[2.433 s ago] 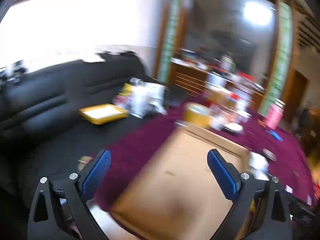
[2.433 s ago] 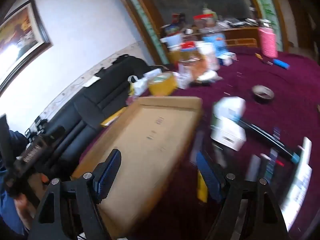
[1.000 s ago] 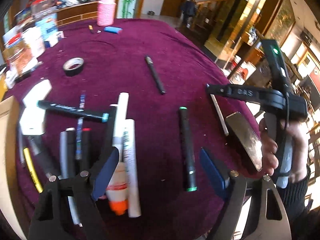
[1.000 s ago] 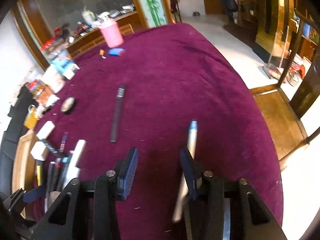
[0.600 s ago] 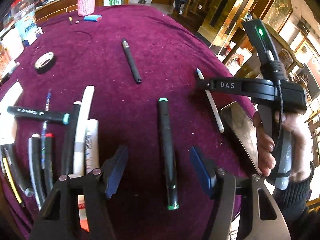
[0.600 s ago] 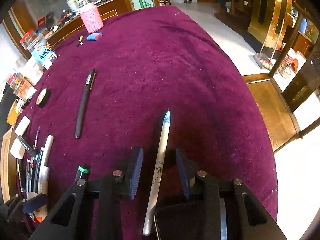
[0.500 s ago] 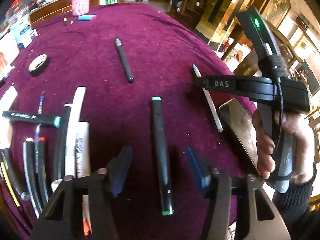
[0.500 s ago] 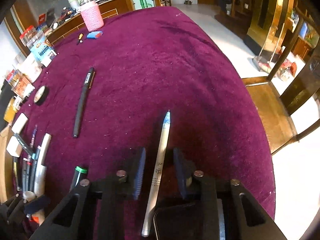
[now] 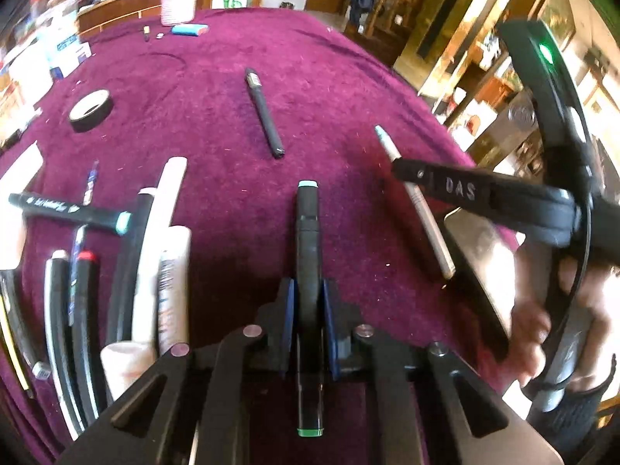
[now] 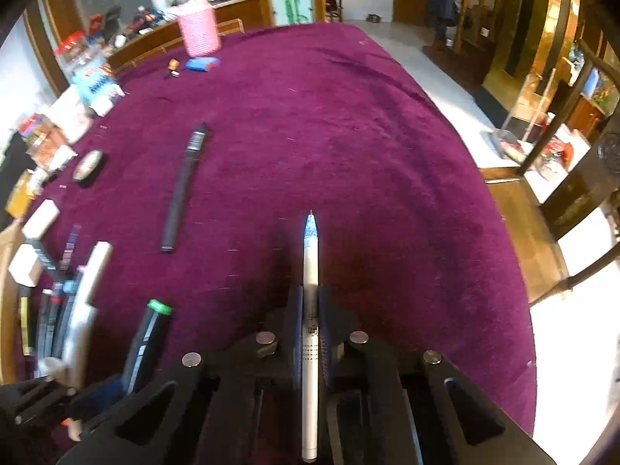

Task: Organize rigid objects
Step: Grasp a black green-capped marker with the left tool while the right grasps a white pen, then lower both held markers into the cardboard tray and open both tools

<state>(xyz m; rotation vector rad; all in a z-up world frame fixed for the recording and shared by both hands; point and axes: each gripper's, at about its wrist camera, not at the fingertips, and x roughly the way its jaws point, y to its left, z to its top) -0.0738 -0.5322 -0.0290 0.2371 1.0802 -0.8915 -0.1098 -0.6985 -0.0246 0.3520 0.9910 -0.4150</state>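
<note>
Gripping one pen apiece, both tools were clenched: the left tool (image 9: 309,312) pinched a black marker (image 9: 308,232) with green caps at mid-barrel, and the right tool (image 10: 310,321) squeezed a white pen (image 10: 310,271) whose blue tip pointed away along the fingers. Each item lay low over the maroon worktop (image 10: 348,135), whether touching the cloth or just lifted I cannot tell. A row of gathered pens (image 9: 116,271) sat at the left edge, and one black pen (image 9: 264,114) lay alone farther out. To do this step well, I judged each tool should lift straight up, keeping its item level so it would not pivot in the pads, then carry it over to the row and set it down parallel beside its neighbours.
</note>
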